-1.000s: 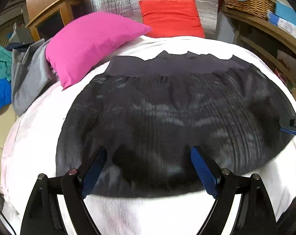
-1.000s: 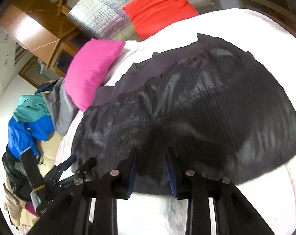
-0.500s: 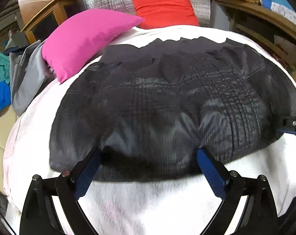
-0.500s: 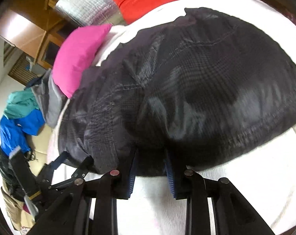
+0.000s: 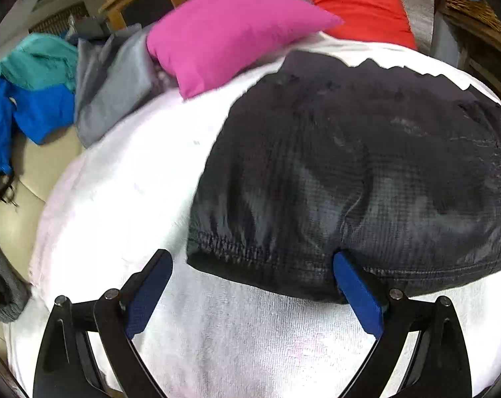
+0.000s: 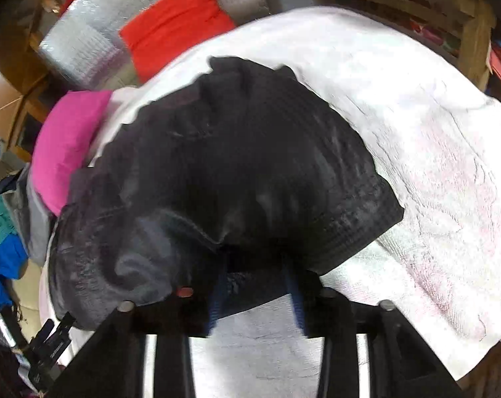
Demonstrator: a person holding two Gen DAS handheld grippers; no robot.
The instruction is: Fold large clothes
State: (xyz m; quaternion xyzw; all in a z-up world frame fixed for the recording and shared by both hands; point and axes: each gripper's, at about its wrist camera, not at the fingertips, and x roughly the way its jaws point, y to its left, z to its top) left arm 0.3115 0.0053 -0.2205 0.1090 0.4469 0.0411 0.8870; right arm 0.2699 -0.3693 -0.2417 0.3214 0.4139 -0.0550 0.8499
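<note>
Bunching glossy, ribbed black garment (image 6: 250,165) between right gripper (image 6: 257,285) on terry towel (image 6: 433,165).

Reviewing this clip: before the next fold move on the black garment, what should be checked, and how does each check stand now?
1. Right gripper has cloth: ok, black garment bunches between its fingers.
2. Left gripper free: ok, jaws wide apart; one finger tucked under the hem.
3. Garment flat: not ok, it is humped and creased.
4. Edges aligned: cannot tell, the image is blurred.
5. Garment clear of the pink pillow: ok in the left view.
6. White towel bare in front of the hem: ok.
</note>
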